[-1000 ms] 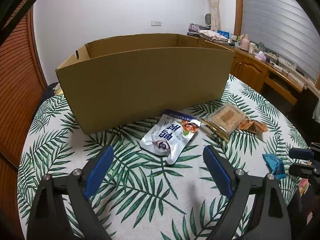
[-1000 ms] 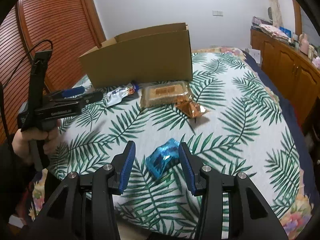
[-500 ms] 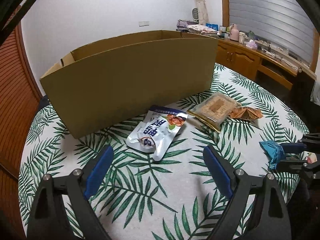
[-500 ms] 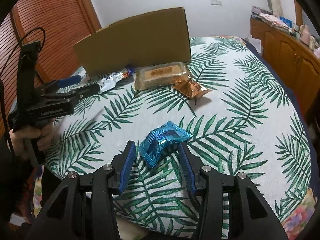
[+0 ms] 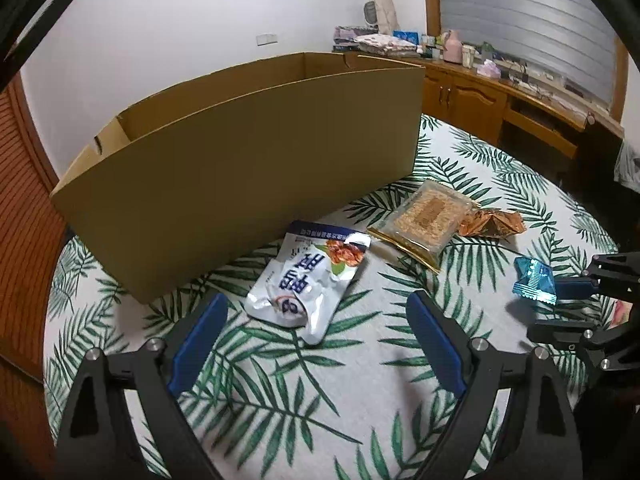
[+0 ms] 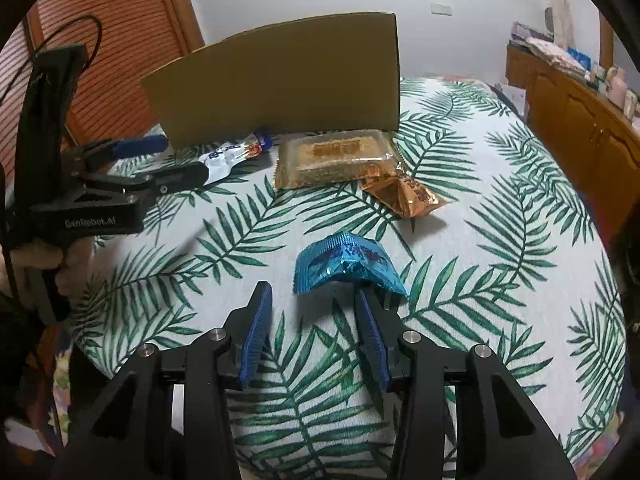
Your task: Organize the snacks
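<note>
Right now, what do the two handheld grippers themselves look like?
Both the left gripper and the right gripper have black angular frames, silver bolts and blue ribbed finger pads. The left's body carries white "GenRobot.AI" lettering, a tall black upright and a thin black cable.

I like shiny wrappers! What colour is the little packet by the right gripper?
Shiny blue packet, best seen from the right wrist view.

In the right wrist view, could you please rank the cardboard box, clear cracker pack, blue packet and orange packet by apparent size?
1. Cardboard box
2. Clear cracker pack
3. Blue packet, though it lies nearest the camera
4. Orange packet, close to the blue one, so this order is unsure
</note>
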{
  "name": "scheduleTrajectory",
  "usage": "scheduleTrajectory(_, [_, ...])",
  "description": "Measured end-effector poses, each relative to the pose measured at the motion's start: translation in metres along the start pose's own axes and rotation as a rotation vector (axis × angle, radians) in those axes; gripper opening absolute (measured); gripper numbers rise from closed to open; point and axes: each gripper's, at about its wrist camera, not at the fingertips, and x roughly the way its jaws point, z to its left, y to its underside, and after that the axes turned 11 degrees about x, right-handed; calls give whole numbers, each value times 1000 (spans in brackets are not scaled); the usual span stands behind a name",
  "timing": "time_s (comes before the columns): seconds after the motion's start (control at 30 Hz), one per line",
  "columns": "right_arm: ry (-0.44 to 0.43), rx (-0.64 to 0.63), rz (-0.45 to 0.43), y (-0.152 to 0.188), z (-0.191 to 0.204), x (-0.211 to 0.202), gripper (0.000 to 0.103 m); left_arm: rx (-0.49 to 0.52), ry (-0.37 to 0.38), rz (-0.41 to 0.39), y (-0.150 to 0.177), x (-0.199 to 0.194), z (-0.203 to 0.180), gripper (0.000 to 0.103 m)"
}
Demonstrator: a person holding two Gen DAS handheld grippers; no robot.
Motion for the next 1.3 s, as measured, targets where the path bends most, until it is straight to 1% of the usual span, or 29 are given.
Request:
scheduleTrajectory(0.1, [-7,9,-1,-1,-3,0,43,16,6,8,-6,6,5,91])
scheduleTrajectory(0.3, [-27,32,0,0,-10,-4,42,7,48,35,-14,22,18,90])
scheduleTrajectory(0.37, [-33,38,4,0,-13,-5,42,1,61,48,-15,28,22,86])
scheduleTrajectory(0.43, [-37,42,6,-1,-15,-5,42,0,72,66,-15,34,23,73])
scheduleTrajectory(0.5, [-41,47,9,-2,-16,-6,42,6,77,88,-14,40,23,66])
scheduleTrajectory(0.67, [-46,47,12,-4,-17,-4,43,10,86,108,-13,46,21,66])
scheduleTrajectory(0.8, [-42,47,12,-6,-16,-3,43,-7,99,119,-14,48,25,68])
scheduleTrajectory(0.97, [-32,45,9,-8,-17,-1,43,-20,116,119,-12,47,28,67])
scheduleTrajectory(1.0, [-24,42,5,-8,-18,-2,43,-21,116,117,-11,46,29,66])
scheduleTrajectory(1.07, [-12,37,-7,-9,-20,-4,43,-20,112,109,-10,43,29,59])
scheduleTrajectory(1.1, [-7,33,-14,-10,-20,-5,43,-23,115,107,-10,41,30,47])
scheduleTrajectory(1.17, [8,18,-21,-12,-21,-5,43,-52,149,121,-6,38,33,46])
scheduleTrajectory(1.3, [42,-11,-35,-18,-24,-3,43,-52,154,119,-1,33,33,46])
